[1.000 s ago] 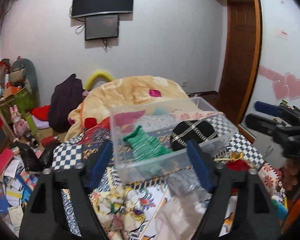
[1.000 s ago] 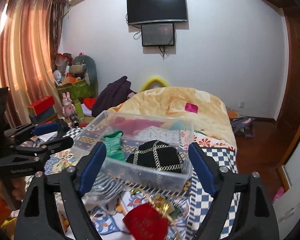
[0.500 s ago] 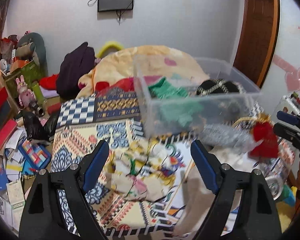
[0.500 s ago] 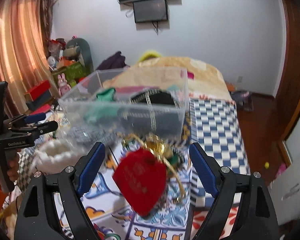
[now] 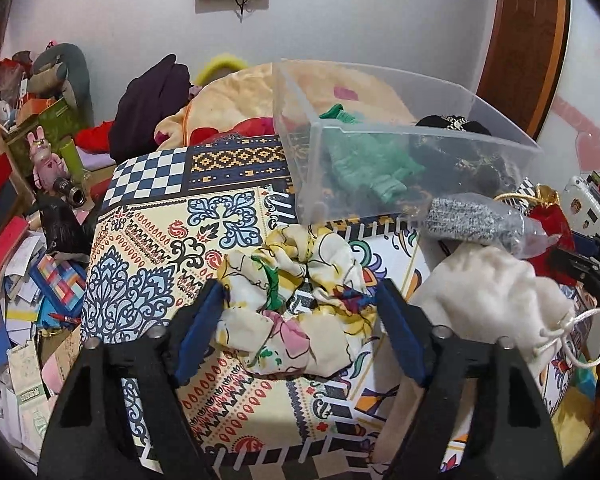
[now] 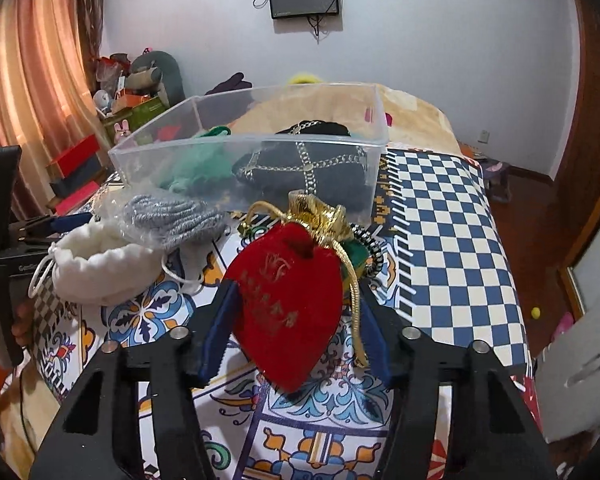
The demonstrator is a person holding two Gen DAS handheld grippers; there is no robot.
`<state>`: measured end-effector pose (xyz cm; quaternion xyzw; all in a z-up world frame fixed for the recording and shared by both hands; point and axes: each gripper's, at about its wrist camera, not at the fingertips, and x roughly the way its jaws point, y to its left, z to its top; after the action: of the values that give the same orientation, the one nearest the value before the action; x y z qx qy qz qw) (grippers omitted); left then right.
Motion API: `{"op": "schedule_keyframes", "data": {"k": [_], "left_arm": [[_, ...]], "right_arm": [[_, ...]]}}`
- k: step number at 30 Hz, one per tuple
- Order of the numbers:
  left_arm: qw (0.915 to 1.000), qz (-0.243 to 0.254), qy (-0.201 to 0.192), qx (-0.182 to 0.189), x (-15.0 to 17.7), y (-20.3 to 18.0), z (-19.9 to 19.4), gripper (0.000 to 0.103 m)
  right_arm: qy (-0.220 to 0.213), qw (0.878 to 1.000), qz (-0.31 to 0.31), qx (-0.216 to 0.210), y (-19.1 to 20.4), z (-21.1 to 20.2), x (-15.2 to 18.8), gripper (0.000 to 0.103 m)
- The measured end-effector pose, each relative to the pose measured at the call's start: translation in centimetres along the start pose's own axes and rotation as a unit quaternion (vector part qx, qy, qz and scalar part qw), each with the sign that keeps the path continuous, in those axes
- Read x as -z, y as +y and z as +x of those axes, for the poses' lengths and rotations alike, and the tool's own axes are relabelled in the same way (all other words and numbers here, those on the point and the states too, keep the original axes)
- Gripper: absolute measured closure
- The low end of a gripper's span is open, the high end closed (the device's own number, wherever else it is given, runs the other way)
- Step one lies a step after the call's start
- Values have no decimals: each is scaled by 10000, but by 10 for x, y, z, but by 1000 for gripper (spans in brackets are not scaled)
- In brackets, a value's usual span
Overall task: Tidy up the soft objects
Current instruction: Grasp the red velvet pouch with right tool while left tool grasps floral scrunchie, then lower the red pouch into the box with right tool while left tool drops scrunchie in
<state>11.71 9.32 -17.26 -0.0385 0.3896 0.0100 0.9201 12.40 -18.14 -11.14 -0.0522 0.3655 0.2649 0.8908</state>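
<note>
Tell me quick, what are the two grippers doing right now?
Left gripper: open, jaws either side of the floral scrunchie.
Right gripper: open, jaws either side of the red pouch.

clear bin (image 6: 244,152) open on top, grey knit bundle (image 6: 172,216) & white pouch (image 6: 96,264) crowding its front wall

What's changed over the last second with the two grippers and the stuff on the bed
Both grippers came down and forward toward the bedspread. The left gripper now brackets the floral scrunchie, the right gripper the red pouch; both jaws have narrowed but look open. The clear bin, its green knit and black bag, the white pouch and grey bundle stayed put.
</note>
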Motion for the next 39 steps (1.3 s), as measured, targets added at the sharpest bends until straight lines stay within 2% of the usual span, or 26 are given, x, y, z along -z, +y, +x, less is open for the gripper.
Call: {"op": "schedule_keyframes", "data": {"k": [3,5,8,11,17,26,32,39], "left_arm": [[10000,49,-2,18,2,-2,0,45],[9999,99,-40,-29,4,-3,-2,60],[9999,89,-68,-38,5,-2,-4,74],[9999,83,-106,-25,7,-1,-9,82],[9992,39,-396,6,3,-1,-34,84],[9947,123,-999,185,-24,-11,-72,85],[9908,266,-1304,257,-45,-26,-84,85],[9881,307,-1468,342,-71,-35,-79,84]], "right_arm": [[0,9999,56,-85,-1,-4,2,65],[-29,9999,68,-84,0,-5,2,70],[-118,9999,16,-93,2,-9,2,73],[-199,9995,7,-238,2,-14,0,73],[-427,9987,-23,-292,6,-30,-10,75],[-991,9943,-247,-306,18,-57,-32,81],[-1226,9913,-189,-437,16,-61,-50,81],[-1579,9863,-157,-456,17,-63,-75,82]]}}
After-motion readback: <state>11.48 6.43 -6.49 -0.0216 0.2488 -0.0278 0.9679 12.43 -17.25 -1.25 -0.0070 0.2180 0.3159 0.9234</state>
